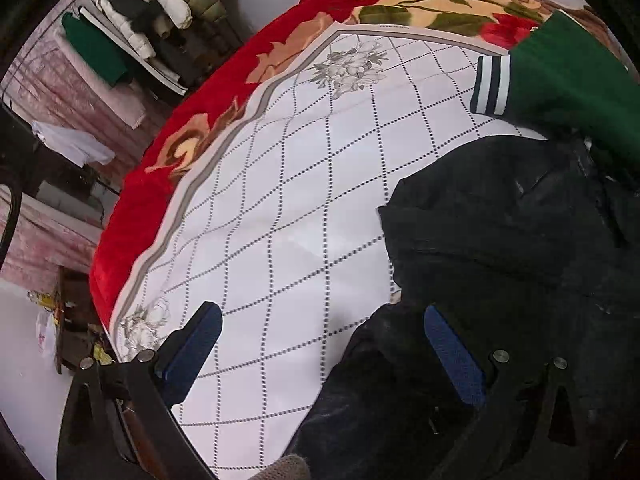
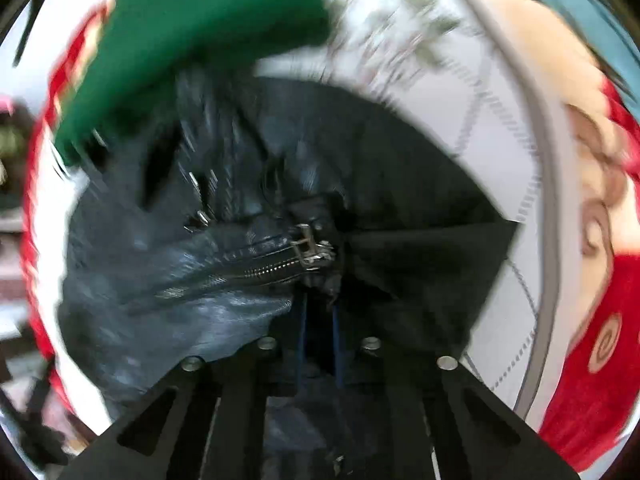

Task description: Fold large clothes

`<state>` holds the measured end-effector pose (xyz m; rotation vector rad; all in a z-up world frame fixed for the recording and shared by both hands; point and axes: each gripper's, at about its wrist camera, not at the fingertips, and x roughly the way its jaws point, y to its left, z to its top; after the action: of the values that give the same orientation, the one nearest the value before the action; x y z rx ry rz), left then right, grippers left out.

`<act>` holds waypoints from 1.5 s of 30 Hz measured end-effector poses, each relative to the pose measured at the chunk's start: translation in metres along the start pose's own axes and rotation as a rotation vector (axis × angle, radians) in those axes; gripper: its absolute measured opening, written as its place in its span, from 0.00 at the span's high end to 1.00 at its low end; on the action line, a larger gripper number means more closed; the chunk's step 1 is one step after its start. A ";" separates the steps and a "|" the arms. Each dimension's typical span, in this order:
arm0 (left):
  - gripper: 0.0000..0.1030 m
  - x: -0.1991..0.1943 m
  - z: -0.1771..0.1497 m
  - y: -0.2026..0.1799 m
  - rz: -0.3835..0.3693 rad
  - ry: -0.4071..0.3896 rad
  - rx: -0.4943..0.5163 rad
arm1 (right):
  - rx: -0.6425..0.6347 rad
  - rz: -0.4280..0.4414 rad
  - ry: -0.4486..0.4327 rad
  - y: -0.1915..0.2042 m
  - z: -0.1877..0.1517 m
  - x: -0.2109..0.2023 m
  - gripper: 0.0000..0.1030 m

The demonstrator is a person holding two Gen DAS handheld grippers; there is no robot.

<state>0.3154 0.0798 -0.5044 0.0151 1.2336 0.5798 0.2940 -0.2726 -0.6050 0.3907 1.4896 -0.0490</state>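
A black leather jacket [image 1: 500, 240] lies bunched on a white diamond-patterned sheet [image 1: 280, 200]. My left gripper [image 1: 320, 316] hangs above the jacket's left edge with its jaws wide open and nothing between its blue pads [image 1: 452, 352]. In the right wrist view the jacket [image 2: 192, 280] fills the middle, its silver zipper [image 2: 276, 264] running toward the fingers. My right gripper [image 2: 320, 292] is shut on a fold of the jacket by the zipper pull. A green garment [image 1: 568, 92] with a striped cuff [image 1: 492, 84] lies at the jacket's far side and appears blurred as the green garment [image 2: 208, 32].
A red floral blanket [image 1: 160, 200] lies under the sheet and borders it. Beyond the bed's edge a rack holds hanging clothes [image 1: 152, 20], with pink fabric [image 1: 60, 88] and cluttered furniture below. The right wrist view is motion-blurred.
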 end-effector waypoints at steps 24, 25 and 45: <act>0.00 0.074 0.027 -0.053 0.037 0.005 0.178 | 0.108 0.004 0.113 -0.063 -0.062 0.002 0.24; 0.00 0.074 0.028 -0.053 0.034 0.001 0.183 | 0.092 -0.001 0.143 -0.062 -0.070 0.008 0.24; 0.00 0.074 0.036 -0.037 -0.077 -0.001 0.276 | 0.200 -0.214 0.174 -0.037 -0.101 0.026 0.60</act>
<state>0.3773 0.0905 -0.5687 0.1992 1.2995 0.3398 0.1899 -0.2733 -0.6422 0.4031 1.7005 -0.3436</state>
